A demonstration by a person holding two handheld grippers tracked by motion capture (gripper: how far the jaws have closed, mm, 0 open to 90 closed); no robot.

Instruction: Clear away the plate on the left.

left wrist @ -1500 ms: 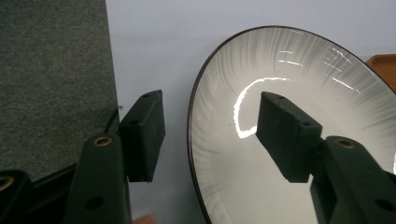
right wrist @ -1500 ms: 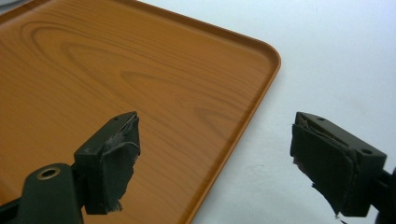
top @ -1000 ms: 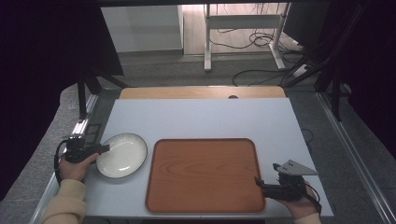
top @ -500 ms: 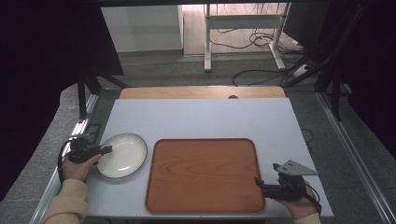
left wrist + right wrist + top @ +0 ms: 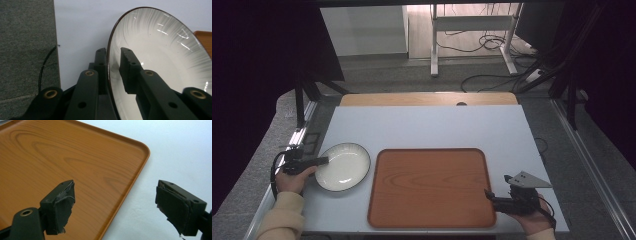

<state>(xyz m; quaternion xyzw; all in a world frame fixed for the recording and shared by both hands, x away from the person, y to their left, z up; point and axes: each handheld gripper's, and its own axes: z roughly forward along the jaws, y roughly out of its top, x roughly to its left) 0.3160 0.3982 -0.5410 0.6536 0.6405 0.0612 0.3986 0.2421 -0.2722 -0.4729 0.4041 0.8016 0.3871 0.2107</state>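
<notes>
At the worktop's (image 5: 427, 125) left edge, the left gripper's (image 5: 113, 62) jaws have just been closing and now pinch the white plate's (image 5: 343, 166) rim. Lift level toward the wooden tray (image 5: 429, 186); the right gripper (image 5: 115, 205) waits spread.

Plate (image 5: 343, 166): round, shallow, white glazed inside with fine radial ribbing, thin dark-brown rim (image 5: 110, 50). Lies flat and upright on the pale table, left part, just beside the wooden tray's left edge. Inside bare, faint specks. Its left rim sits pinched between two black jaws, one inside the bowl, one outside
</notes>
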